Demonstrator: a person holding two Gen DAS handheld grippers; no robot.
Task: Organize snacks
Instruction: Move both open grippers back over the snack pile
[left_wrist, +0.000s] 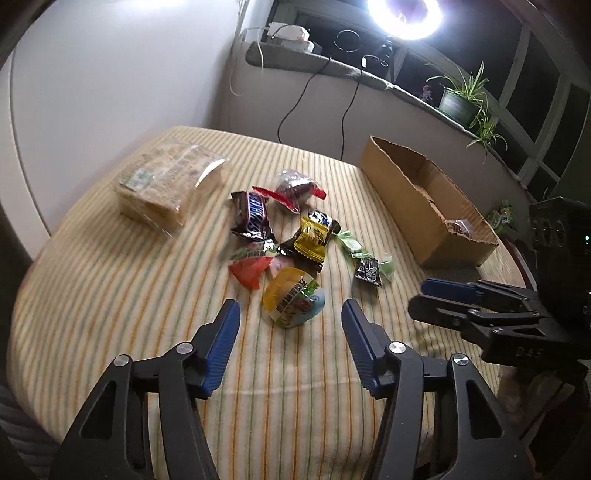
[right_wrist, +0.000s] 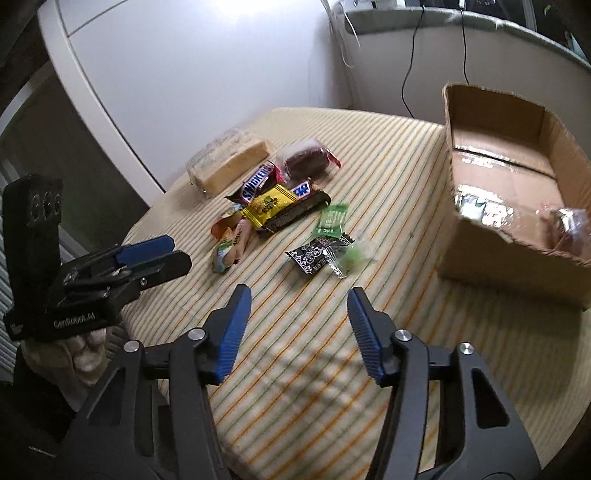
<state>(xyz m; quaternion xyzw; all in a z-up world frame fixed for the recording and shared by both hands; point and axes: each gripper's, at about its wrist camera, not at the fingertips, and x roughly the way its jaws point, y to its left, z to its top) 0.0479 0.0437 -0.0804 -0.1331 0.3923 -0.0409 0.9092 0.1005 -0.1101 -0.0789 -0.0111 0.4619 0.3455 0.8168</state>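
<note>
A pile of snacks lies on the striped cloth (left_wrist: 110, 280): a Snickers bar (left_wrist: 255, 216) (right_wrist: 258, 181), a yellow packet (left_wrist: 312, 236) (right_wrist: 269, 205), green candy (left_wrist: 351, 245) (right_wrist: 332, 218), a small black packet (left_wrist: 367, 271) (right_wrist: 319, 254) and a dark cake in clear wrap (left_wrist: 295, 188) (right_wrist: 306, 157). My left gripper (left_wrist: 289, 308) (right_wrist: 166, 251) is open, with a round yellow-and-blue snack (left_wrist: 293, 301) just past its tips, untouched. Nothing sits between the fingers of my right gripper (right_wrist: 299, 293) (left_wrist: 436, 295), which is open short of the black packet. The cardboard box (left_wrist: 436, 206) (right_wrist: 509, 184) holds one wrapped snack (right_wrist: 565, 225).
A clear pack of crackers (left_wrist: 170, 181) (right_wrist: 229, 162) lies at the far left of the cloth. A green packet (left_wrist: 502, 216) lies beyond the box. A windowsill with potted plants (left_wrist: 461, 99), cables and a bright ring light (left_wrist: 404, 14) runs behind. A white wall stands at the left.
</note>
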